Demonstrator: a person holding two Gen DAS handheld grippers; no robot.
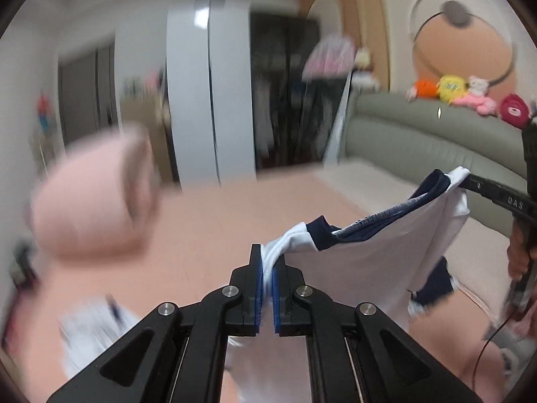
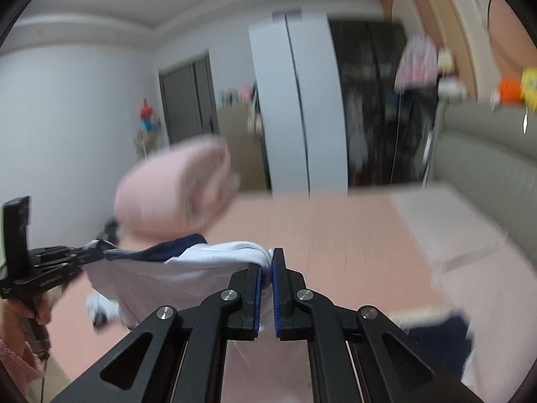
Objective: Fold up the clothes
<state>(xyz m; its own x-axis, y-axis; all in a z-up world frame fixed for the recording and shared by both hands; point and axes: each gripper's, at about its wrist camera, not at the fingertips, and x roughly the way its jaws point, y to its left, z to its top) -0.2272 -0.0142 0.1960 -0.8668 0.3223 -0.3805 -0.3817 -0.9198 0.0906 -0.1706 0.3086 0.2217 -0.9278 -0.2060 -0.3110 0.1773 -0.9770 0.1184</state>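
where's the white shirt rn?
The white shirt hangs in the air above the pink bed, stretched between the left tool and the right tool, each shut on one end of its navy-trimmed top edge.

The pink bundle (image 1: 90, 198) on the bed is smeared by motion. The white garment's (image 1: 379, 262) lower part hangs hidden behind the left claw (image 1: 267, 288).
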